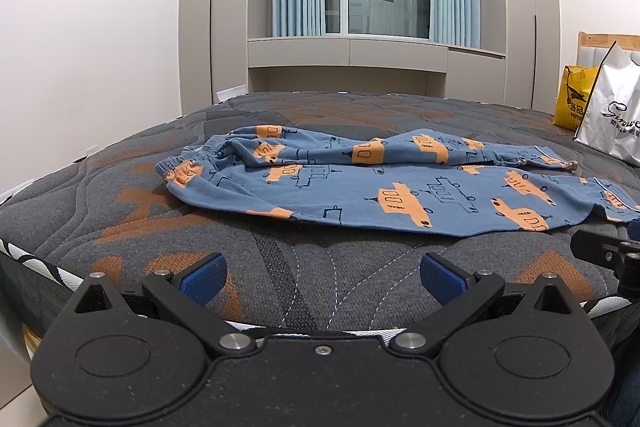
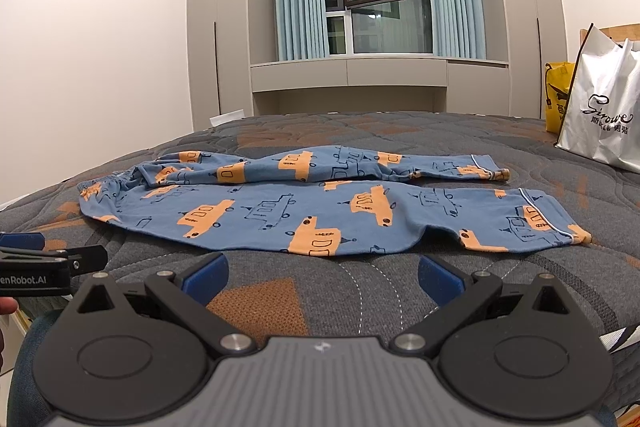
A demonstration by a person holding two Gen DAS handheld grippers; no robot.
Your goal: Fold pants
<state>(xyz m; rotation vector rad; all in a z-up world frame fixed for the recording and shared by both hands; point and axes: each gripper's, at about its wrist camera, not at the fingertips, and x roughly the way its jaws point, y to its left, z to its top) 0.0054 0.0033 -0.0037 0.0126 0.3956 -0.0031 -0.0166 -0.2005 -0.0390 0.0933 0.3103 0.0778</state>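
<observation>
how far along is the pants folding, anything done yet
Barely started. The blue car-print pants lie spread on the mattress, both legs side by side and the far leg rumpled; no fold shows. Nothing is in hand: the left gripper and right gripper are open, short of the cloth. Every fold remains.

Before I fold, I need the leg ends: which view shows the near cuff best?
The right wrist view: the near cuff lies whole, white piping visible. In the left wrist view that cuff sits at the frame's edge, partly hidden behind the right gripper.
</observation>
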